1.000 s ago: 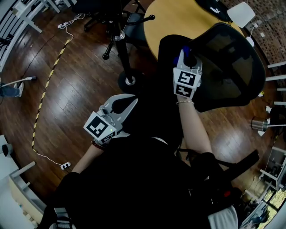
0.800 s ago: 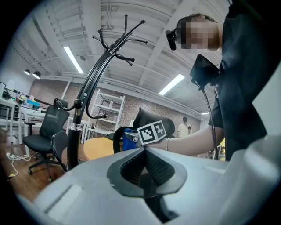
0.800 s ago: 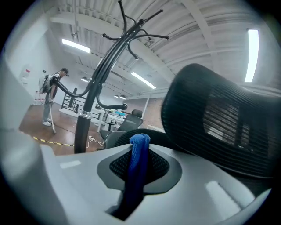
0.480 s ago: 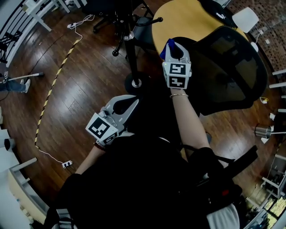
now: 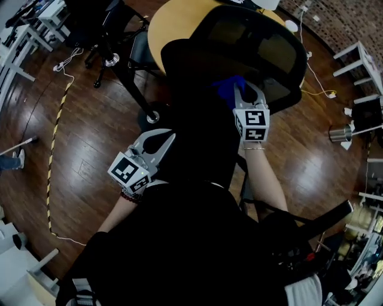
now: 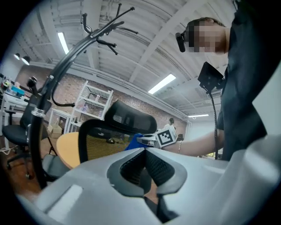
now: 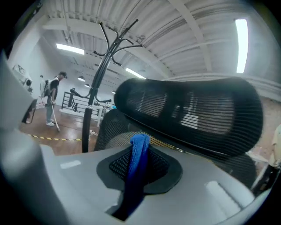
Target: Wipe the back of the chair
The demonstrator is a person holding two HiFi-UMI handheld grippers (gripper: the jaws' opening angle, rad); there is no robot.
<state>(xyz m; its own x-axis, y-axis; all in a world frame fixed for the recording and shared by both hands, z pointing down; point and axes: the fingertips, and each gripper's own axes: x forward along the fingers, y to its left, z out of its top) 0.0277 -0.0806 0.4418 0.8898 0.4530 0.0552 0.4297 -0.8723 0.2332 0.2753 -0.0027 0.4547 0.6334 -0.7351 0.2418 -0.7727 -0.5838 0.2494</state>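
Observation:
The black mesh chair back (image 5: 257,48) with its headrest (image 7: 189,110) stands in front of me. My right gripper (image 5: 242,91) is shut on a blue cloth (image 5: 229,88) and holds it against the lower part of the chair back. The right gripper view shows the cloth (image 7: 138,162) pinched between the jaws (image 7: 139,147), hanging down. My left gripper (image 5: 169,138) hangs low to the left, away from the chair, jaws closed on nothing. In the left gripper view (image 6: 145,151) the chair back (image 6: 103,140), the cloth (image 6: 134,141) and the right gripper (image 6: 148,139) lie ahead.
A round wooden table (image 5: 173,18) stands behind the chair. A coat stand's base (image 5: 154,113) is on the floor to the left. A metal cup (image 5: 338,132) and white shelves (image 5: 359,60) are at the right. Striped tape (image 5: 54,137) crosses the wooden floor. A person (image 7: 52,99) stands far off.
The right gripper with the cloth has moved from the chair back's left edge to its lower middle. The head view has swung. The left gripper has barely moved.

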